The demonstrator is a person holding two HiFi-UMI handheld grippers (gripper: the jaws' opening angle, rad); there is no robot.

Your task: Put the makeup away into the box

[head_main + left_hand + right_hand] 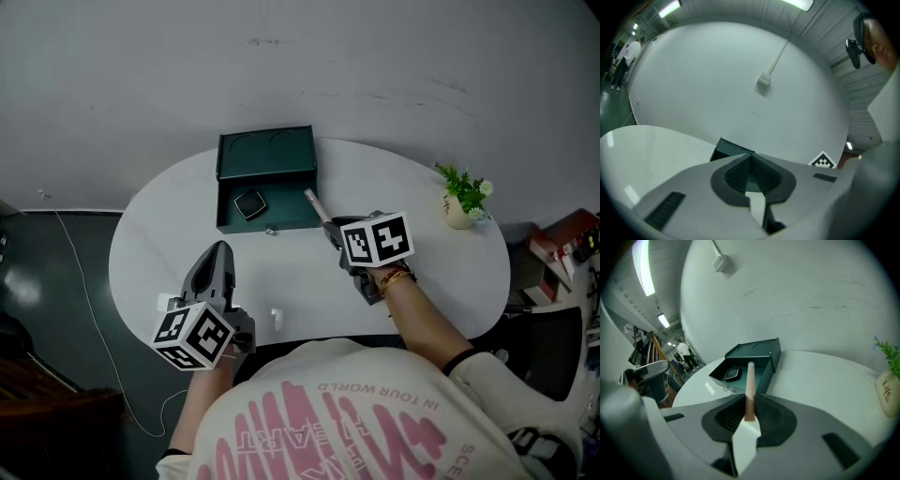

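Head view counts one green box (272,226), lid up, at the far side of one white table (422,272). One dark compact (249,203) lies in the tray. There is one pale stick (316,204), one potted plant (463,197) at the table's right end, and two grippers.

A small white bit at the near table edge, between the grippers, is too small to name. Left gripper view shows only a corner of the box, with the rest behind that gripper's own jaws. The stick's rear end is buried between the right gripper's pads, and the marker cube covers most of that hand.

The right gripper (330,228) has its jaws nearly together, clamped on the stick's lower end. The stick juts forward from them toward the box, and its free end seems to sit over the tray's right wall, though the angle makes that hard to judge.

The left gripper (219,251) is near the table's front left, well apart from the box. Its jaws meet at the tips with nothing between them.
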